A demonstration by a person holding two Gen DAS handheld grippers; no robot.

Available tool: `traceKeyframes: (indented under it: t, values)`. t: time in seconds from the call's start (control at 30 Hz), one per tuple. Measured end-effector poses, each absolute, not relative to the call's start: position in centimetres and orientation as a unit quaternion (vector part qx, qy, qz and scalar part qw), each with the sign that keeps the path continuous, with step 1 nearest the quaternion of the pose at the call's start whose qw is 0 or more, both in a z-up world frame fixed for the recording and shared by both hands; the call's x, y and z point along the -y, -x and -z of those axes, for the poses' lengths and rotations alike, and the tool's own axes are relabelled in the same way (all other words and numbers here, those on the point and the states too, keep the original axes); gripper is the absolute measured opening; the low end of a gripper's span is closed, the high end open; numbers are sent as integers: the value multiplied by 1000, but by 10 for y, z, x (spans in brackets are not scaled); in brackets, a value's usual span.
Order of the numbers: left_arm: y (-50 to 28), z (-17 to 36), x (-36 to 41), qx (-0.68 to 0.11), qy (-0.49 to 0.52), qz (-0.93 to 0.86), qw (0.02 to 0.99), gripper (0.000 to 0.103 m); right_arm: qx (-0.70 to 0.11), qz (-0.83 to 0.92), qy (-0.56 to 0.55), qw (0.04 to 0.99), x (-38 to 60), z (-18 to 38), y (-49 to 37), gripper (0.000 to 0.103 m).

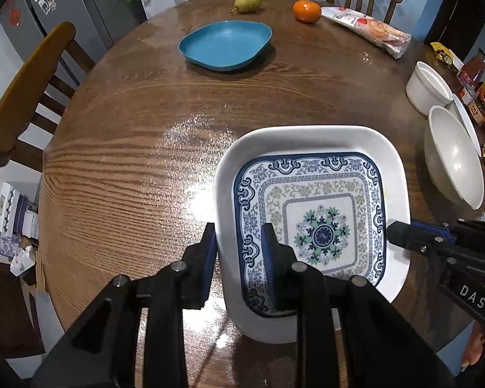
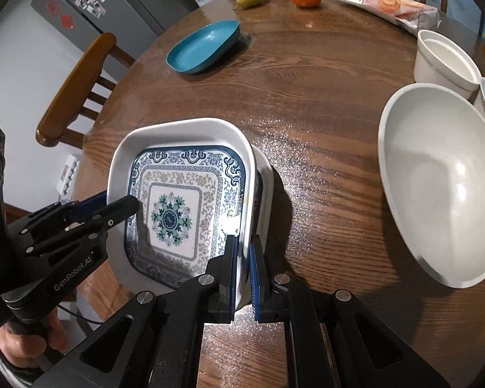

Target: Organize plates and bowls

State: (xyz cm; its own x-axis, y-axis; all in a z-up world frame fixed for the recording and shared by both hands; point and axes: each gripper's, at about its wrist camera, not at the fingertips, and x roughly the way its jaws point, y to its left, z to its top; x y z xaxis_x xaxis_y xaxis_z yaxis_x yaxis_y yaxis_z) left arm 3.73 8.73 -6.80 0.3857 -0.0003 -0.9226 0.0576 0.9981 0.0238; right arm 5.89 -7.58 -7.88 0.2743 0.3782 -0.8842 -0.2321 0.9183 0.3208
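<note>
A square white plate with a blue and green pattern hangs low over the round wooden table, held from both sides. My left gripper is shut on its left rim, one finger outside and one inside. In the right wrist view my right gripper is shut on the plate's right rim. Just beneath the held plate lies a second, similar plate, with only its right edge showing. Each gripper shows in the other's view: the right gripper and the left gripper.
A blue plate lies at the far side. To the right stand a large white bowl and a white straight-walled cup. A pear, an orange and a snack bag lie at the back. Chairs ring the table.
</note>
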Motion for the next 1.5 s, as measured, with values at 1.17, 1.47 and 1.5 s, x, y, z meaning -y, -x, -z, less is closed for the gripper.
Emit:
traceKeyframes:
  t: [1.17,1.47,1.5]
  values:
    - [-59,56,-109,-537,11,1,843,53,-528,-171,-22,832,77,54,-56,36]
    - [-108,41,-117,-508,63,-3,859,53,-507,-157,-51,846,86,49,-55,47]
    - [-115,41,-118,-505,64,-9,860,53,-507,-155,-55,846,87,50,-55,47]
